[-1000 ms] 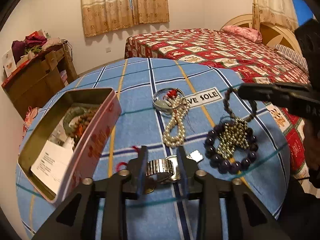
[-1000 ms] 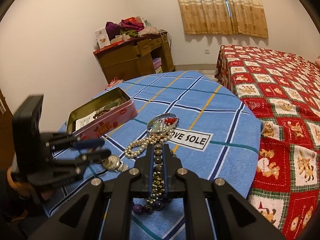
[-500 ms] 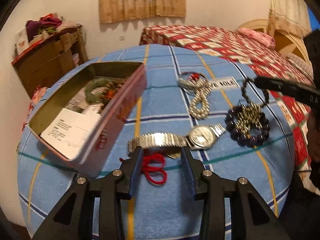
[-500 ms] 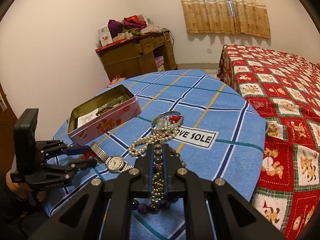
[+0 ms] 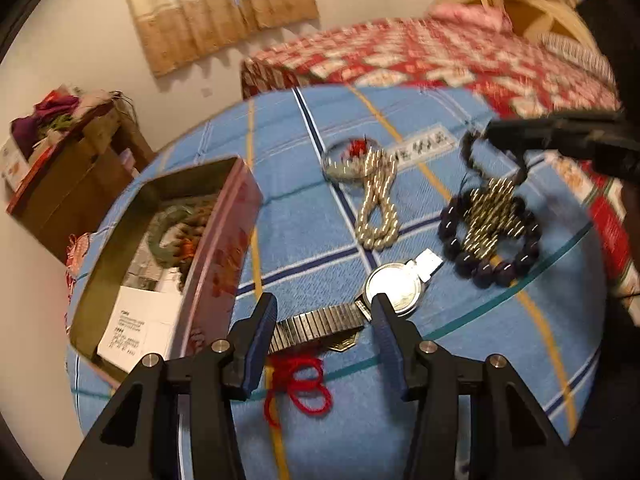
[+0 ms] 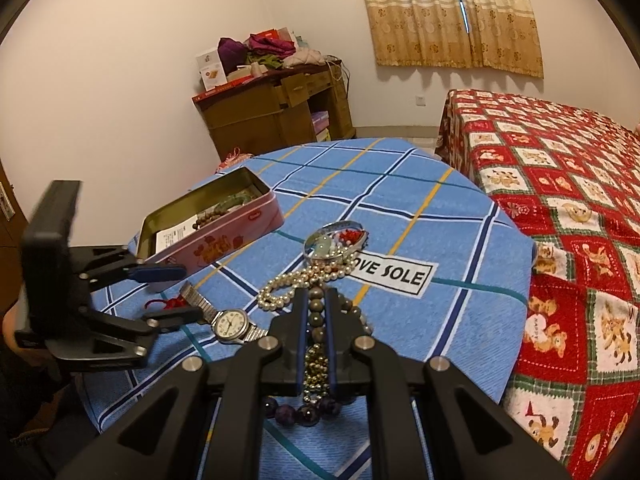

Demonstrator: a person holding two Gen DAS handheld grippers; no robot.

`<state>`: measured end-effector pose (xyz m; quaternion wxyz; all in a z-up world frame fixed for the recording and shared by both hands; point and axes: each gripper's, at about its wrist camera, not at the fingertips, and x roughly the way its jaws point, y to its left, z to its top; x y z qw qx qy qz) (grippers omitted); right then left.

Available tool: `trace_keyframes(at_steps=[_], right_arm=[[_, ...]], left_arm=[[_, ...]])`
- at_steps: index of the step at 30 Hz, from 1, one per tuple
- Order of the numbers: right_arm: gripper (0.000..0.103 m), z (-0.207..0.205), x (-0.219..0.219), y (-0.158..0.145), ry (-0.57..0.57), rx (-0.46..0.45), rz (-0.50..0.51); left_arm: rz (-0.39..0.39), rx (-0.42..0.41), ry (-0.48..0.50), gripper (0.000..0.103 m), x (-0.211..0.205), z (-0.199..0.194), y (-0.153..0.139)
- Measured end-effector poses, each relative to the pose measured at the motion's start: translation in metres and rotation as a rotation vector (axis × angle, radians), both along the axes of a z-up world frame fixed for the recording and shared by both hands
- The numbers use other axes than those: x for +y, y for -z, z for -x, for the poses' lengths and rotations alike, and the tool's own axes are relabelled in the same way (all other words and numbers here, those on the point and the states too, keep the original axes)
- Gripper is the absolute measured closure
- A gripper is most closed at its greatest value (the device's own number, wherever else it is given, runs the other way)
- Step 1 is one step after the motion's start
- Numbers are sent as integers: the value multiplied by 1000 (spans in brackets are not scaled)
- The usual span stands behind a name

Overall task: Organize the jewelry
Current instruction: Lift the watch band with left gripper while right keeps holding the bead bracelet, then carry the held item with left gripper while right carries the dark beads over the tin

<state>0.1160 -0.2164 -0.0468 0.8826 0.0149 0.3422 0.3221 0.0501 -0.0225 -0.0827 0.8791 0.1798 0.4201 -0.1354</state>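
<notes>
A bedroom with pale walls and curtained window holds a round surface point(image 6: 400, 216) under a blue checked cloth, the red patchwork bed point(image 6: 560, 184) at the right of the frame; going left to right in the left wrist view, the open pink tin point(image 5: 224, 264) sits at the left with beads and a paper card inside; bottom centre, the left gripper point(image 5: 322, 334) has its jaws set wide apart astride the metal band of the wristwatch point(image 5: 394, 290), holding nothing, a red string point(image 5: 304, 384) lying just below; the pearl strand point(image 5: 376, 216) lies above centre, touching a glass bangle point(image 5: 340, 160); at the right sits a heap of dark purple beads and small metallic beads, the bead pile point(image 5: 488, 224).

In the right wrist view the right gripper point(image 6: 316, 320) has its jaws nearly closed on a brown bead strand point(image 6: 316, 316) rising from that pile.

The watch looks light but rigid at the case, its expanding band springy and slick; the band close to the case seems the surest hold; the glass face may scratch; the strands are limp and would sag and tangle if lifted from one point.
</notes>
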Motion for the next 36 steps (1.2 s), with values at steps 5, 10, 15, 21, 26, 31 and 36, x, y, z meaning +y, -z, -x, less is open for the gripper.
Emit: trace_keyframes(at_steps=[5,10,15,21,26,31,36], right_arm=[[93,-1,-1,1,4,2,-1],[93,-1,2,2,-5,6,3],[93,1,3,1,-5,0,4],[93,-1,3,3,-3,6,5],[93,-1,4,4,-6,5,4],[93,0,2,2,2,1,0],[93,0,-1,-1,8,-5,-14]], left_arm=[[20,56,37,53,11,-5,2],[27,118,108,53,13,5,8],[99,121,81,58,21,8,7],[102,96,87,97,11,17,-1],[182,53,120,100,7,23,-23],[209,67,111,100,7,16,-23],[325,14,57,100,24,15,-44]])
